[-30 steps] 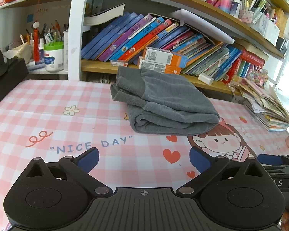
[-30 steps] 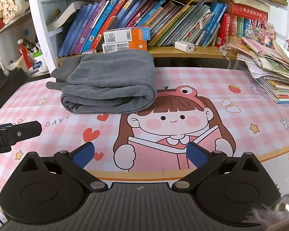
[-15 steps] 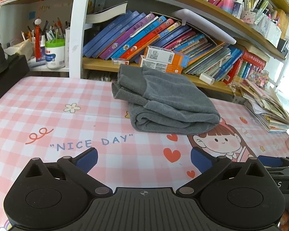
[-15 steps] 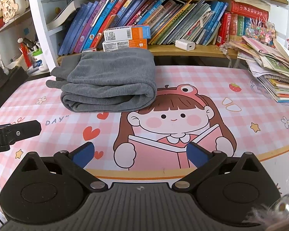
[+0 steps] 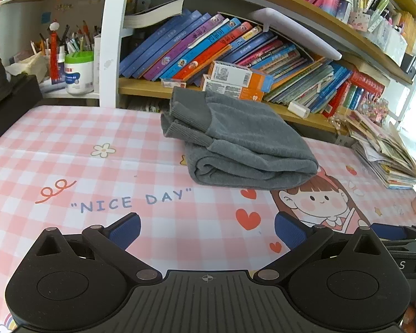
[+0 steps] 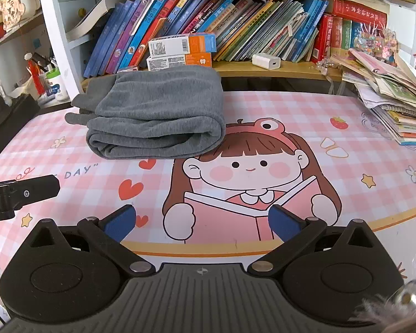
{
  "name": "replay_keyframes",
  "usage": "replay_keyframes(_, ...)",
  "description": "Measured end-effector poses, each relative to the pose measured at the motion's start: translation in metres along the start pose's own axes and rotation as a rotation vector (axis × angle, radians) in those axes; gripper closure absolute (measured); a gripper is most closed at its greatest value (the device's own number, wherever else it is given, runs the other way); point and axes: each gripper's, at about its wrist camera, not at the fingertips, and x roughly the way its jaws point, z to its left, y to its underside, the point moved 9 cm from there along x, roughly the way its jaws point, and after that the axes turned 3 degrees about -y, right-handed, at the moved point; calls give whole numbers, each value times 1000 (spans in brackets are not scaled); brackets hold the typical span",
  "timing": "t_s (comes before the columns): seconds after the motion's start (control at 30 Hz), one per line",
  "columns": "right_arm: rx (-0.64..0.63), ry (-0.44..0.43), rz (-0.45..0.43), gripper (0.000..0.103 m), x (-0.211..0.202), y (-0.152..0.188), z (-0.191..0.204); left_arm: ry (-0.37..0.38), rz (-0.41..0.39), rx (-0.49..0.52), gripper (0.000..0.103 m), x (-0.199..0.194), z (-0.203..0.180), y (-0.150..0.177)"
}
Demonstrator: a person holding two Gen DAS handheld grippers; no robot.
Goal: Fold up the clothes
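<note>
A pink checked tablecloth point(image 6: 305, 105) printed with a cartoon girl point(image 6: 249, 166) and the words "NICE DAY" point(image 5: 133, 199) covers the surface. Along its far edge a shelf point(image 6: 277, 69) carries leaning books point(image 6: 235, 19), two orange-and-white boxes point(image 6: 180, 51) and a white charger point(image 6: 266, 61). A stack of magazines point(image 6: 396, 102) sits at the far right corner. A green-lidded tub point(image 5: 78, 73) stands off the far left corner.

My folded garment point(image 5: 244, 141) is plain mid-grey, ribbed at its cuffs, and it lies on a tablecloth point(image 5: 69, 144) of pink-and-white check printed with blue "NICE DAY" lettering, red hearts and a cartoon girl in pink. Both my left gripper point(image 5: 206, 229) and right gripper point(image 6: 202, 220) are black with blue finger pads. On the far shelf I see books point(image 6: 141, 30) in blue, purple and red beside white-and-orange boxes point(image 6: 181, 45).
</note>
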Motion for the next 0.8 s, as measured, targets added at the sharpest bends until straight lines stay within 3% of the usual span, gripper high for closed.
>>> replay_keyframes(0.8,-4,-2,18,0,3,3,0,19,-12,-25,0,-1,1,1)
